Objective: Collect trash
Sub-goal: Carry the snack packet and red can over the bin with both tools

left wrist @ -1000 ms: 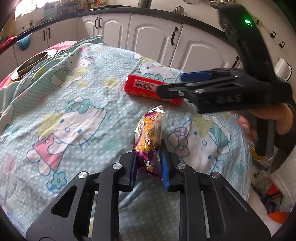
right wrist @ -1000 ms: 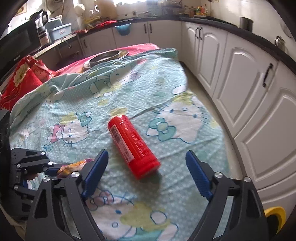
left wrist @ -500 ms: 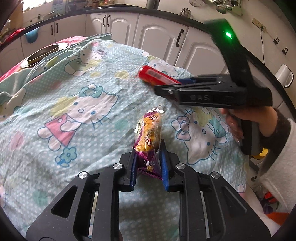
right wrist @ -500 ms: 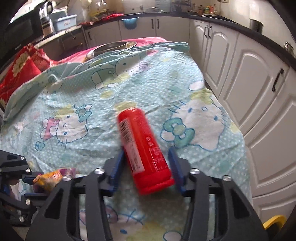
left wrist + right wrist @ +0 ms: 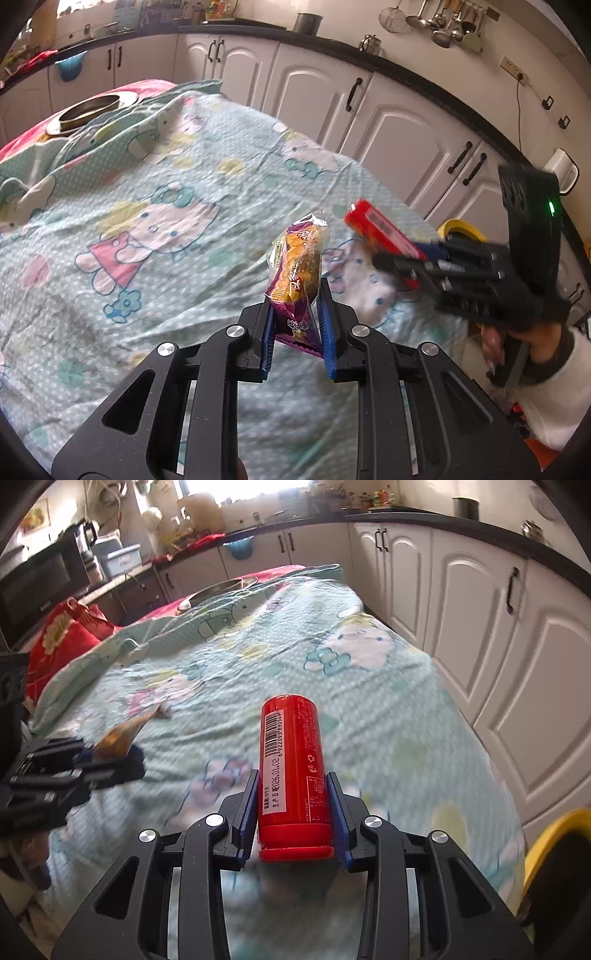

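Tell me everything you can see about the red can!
The red can is a tall, smooth cylinder with a white barcode label, small print and a red cap at its near end. It looks like metal or plastic. The right gripper has just closed on it; its blue pads press both sides near the cap, holding it above the cartoon bedsheet, pointing away from the camera.

Bright daylight from the far window [image 5: 236,491]; fisheye-bent edges, slight motion blur.

Red can [image 5: 291,771] and purple snack packet [image 5: 297,280], both lifted, clamped.
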